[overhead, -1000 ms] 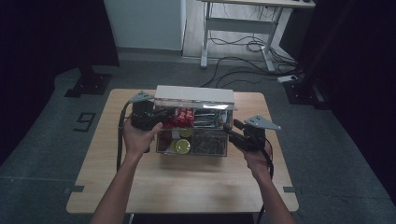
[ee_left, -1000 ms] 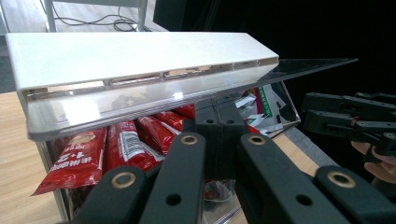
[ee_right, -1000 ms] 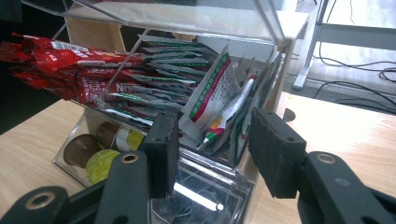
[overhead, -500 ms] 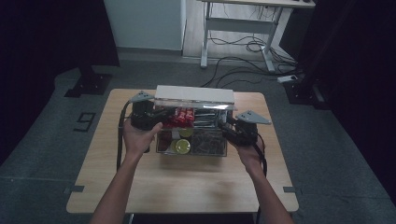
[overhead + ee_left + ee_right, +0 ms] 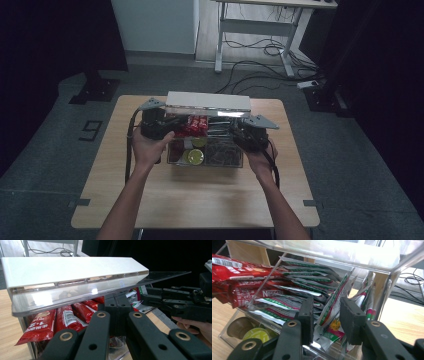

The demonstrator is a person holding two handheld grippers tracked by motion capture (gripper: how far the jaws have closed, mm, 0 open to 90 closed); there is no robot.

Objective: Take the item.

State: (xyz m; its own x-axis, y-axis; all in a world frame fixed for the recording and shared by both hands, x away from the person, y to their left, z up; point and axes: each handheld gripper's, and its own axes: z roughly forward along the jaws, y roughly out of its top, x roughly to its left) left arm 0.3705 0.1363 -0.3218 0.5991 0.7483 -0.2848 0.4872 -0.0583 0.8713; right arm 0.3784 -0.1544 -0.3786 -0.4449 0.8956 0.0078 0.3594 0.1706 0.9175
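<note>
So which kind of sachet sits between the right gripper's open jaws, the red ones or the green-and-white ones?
The green-and-white sachets: one stands between the right gripper jaws. The red Nescafe sticks lie further left, in the next compartment of the clear organizer.

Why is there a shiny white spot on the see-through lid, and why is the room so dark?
In the left gripper view, the clear lid mirrors a light, making a bright glare spot. In the high view, the room around the table is dim and black curtains swallow the light. In the right gripper view, the red packets look sharp, while the jaws close to the camera look a bit soft.
</note>
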